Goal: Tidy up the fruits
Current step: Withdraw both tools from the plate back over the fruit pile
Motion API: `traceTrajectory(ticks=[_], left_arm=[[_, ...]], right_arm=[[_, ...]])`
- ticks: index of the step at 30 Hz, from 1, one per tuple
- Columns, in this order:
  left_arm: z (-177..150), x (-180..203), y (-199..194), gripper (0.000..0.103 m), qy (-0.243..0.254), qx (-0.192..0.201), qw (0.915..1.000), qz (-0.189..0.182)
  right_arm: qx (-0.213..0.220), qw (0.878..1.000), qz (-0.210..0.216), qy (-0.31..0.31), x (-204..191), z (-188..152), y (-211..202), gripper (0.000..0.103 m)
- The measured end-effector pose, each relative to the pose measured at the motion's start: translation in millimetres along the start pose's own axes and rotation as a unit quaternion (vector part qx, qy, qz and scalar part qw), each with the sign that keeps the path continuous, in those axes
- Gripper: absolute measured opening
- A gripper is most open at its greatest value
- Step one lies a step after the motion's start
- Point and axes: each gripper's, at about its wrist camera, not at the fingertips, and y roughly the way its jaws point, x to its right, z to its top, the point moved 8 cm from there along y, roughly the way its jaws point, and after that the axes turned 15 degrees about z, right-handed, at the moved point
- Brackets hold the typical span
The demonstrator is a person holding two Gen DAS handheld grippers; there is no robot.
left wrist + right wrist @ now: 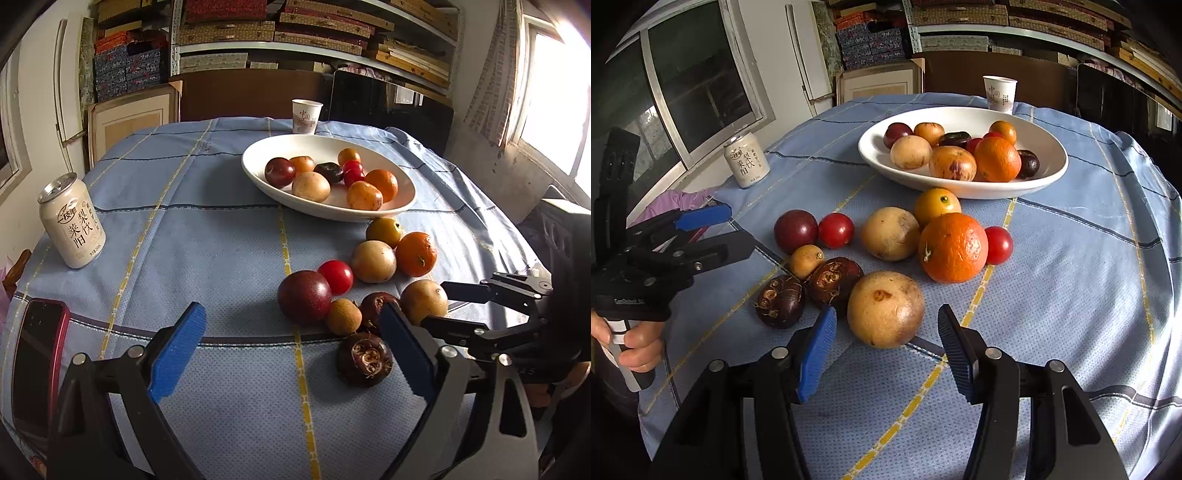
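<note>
A white bowl [258,173] [871,155] at the back of the table holds several fruits. In front of it lie loose fruits: an orange [953,247], two red tomatoes, a purple passion fruit [795,231], tan round fruits and two dark water chestnuts. My right gripper [886,314] [448,308] is open around the nearest tan fruit [885,308] [424,301], with small gaps at both pads. My left gripper [295,350] [740,226] is open low over the cloth. A water chestnut [365,360] [780,301] lies just inside its right finger.
A drink can [72,221] stands at the left and a paper cup [306,116] behind the bowl. A red phone [37,362] lies at the near left edge. A hand [635,347] grips the left gripper's handle. Shelves and windows ring the table.
</note>
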Motion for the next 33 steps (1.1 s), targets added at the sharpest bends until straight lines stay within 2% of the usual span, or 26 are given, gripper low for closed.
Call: traceTrajectory(ticks=[6,20,27,30,33], left_arm=[[-0.6,-0.2,-1.1,0.093,-0.001,-0.002,1.0000,-0.004],[-2.2,5.7,-3.6,0.093,0.012,0.001,0.9999,-0.003],[-2.6,6.3,-2.9,0.093,0.014,-0.001,0.9999,-0.002],[-4.4,8.1,-1.6,0.093,0.018,-0.004,0.9998,-0.007],[-9.0,17.2,-2.0,0.093,0.030,-0.014,0.9988,-0.037]], right_arm=[[-0.009,1.000,-0.002,0.001,2.7,-0.5,5.5,0.052],[-0.013,1.000,-0.003,0.002,2.8,-0.4,8.1,0.050],[-0.011,1.000,0.001,0.001,1.7,-0.2,9.5,0.044],[0.000,1.000,0.009,0.012,3.9,1.8,5.4,0.044],[0.033,0.999,0.026,0.034,8.7,8.9,-6.5,0.044]])
